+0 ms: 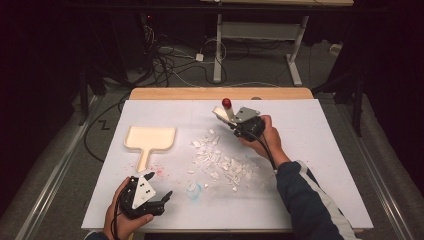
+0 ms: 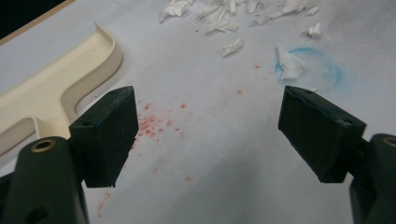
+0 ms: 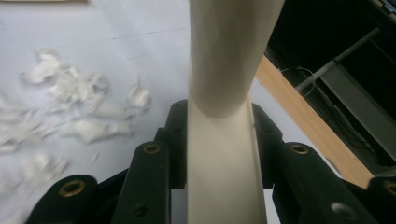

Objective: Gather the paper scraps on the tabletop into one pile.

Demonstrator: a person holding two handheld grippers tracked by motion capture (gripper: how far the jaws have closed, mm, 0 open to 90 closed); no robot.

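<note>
High view: right gripper [image 1: 231,121] sits at the far middle of the white mat [image 1: 320,150], past the pile of paper scraps [image 1: 220,160]. It holds a cream brush handle [image 1: 220,114] with a red knob [image 1: 226,103] sticking up at its far end. Right gripper view: jaws clamped on the handle [image 3: 224,140] from both sides, the handle running straight up between them, slightly blurred. Scraps [image 3: 70,107] lie on the mat to the left of the jaws, wooden table edge [image 3: 303,116] to the right.

Left gripper [image 1: 162,201] rests low at the near left of the mat, held in the left hand [image 1: 120,220], pointing right. Left gripper view: jaws wide apart, nothing between them, bare mat below with pink specks [image 2: 154,123]. Blue smudge [image 2: 308,70] with one scrap on it lies ahead of the right-side jaw.

Cream dustpan [image 1: 148,140] lies flat on the left half of the mat, handle toward the person, just beyond the left gripper and left of the scraps, well apart from the right gripper. Its rim [image 2: 93,60] shows beside the left-side jaw in the left gripper view. Pan looks empty. Scraps all on the mat, between dustpan and right forearm [image 1: 300,190].
</note>
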